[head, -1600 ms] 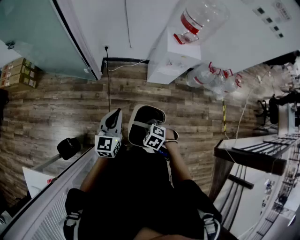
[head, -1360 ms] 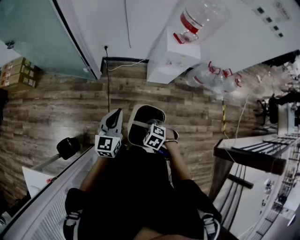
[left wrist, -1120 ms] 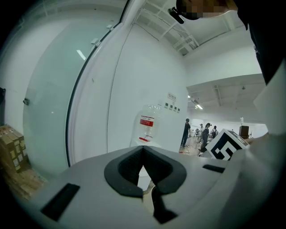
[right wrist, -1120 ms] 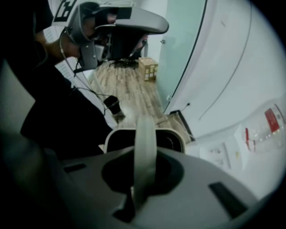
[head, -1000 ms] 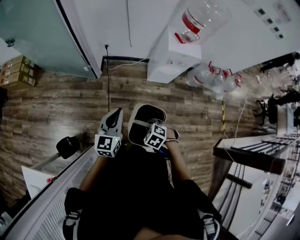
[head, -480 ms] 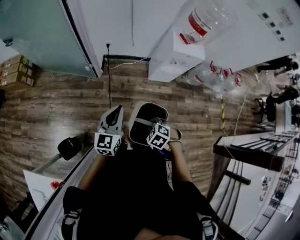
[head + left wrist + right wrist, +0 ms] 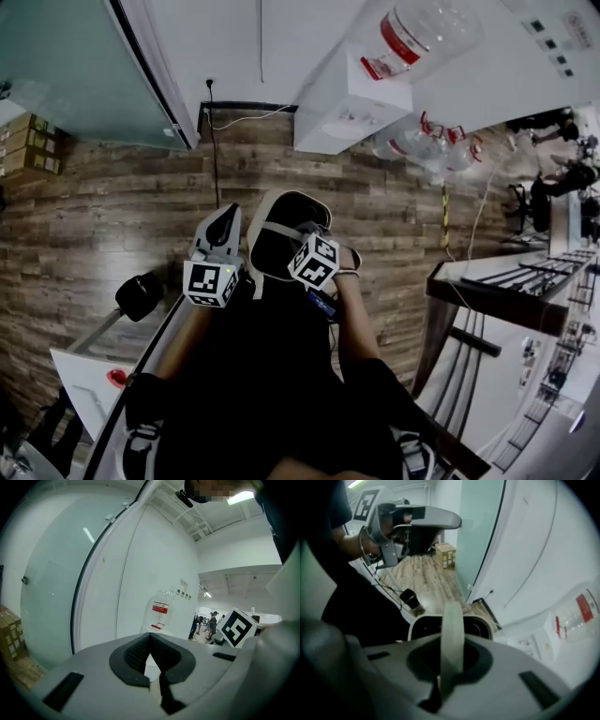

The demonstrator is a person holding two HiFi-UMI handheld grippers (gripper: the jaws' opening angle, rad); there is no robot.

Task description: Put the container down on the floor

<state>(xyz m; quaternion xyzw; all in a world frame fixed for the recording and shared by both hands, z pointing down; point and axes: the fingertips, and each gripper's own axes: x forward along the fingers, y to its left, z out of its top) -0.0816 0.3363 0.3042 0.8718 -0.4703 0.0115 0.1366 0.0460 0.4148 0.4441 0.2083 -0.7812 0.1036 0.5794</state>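
The right hand-held gripper (image 7: 292, 234) (image 7: 451, 667) is clenching the pale handle (image 7: 453, 634) of the container (image 7: 270, 255), which is hanging above the wooden floor (image 7: 112, 206) in front of the person. The left hand-held gripper (image 7: 221, 228) (image 7: 150, 660), jaws pressed together on nothing, is hovering just beside it. Both are sitting slightly higher in the head view than earlier.
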